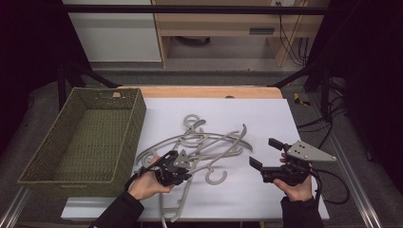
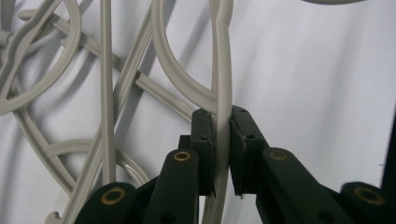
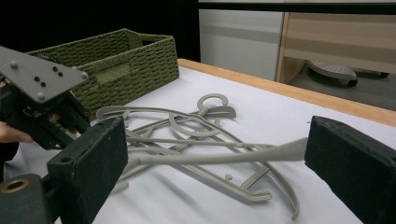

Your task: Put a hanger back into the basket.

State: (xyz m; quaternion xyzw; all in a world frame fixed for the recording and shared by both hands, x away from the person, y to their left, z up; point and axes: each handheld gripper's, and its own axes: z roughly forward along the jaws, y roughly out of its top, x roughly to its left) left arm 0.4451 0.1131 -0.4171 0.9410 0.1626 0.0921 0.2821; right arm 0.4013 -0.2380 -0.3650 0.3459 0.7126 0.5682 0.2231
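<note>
**pegboard_pat:** Grey plastic hangers (image 1: pixel 209 142), a whole tangle of them, piled on the white sheet of the counter (image 1: pixel 266 114) just to the right of the woven green basket (image 1: pixel 85 137). Using the basket as my anchor from here on.

**clampfan:** Which hand is doing anything?

**pegboard_pat:** The left gripper (image 1: pixel 183 166), the one nearer the basket. It sits at the near edge of the pile, off the basket's front right corner. In the left gripper view its jaws are pinched tight on one thin bar of a hanger (image 2: pixel 223 93), both pads pressing on it, and the bar runs straight up between them. No daylight either side.

**clampfan:** And the other one?

**pegboard_pat:** The right gripper (image 1: pixel 266 154) is on the far side of the pile from the basket, held by a hand (image 1: pixel 297 187) low over the sheet. Jaws spread wide, nothing clamped. In the right gripper view a hanger's arm tip reaches toward the gap, but I can't tell if it touches a pad.

**clampfan:** Anything in the basket?

**pegboard_pat:** From above, just its woven floor. The hangers are all outside it, overlapping each other; one hook (image 1: pixel 192 121) points away from the person, another hook (image 1: pixel 216 176) lies close to the left gripper. A couple of long bars trail off toward the counter's near edge, below the left hand (image 1: pixel 147 183).
</note>
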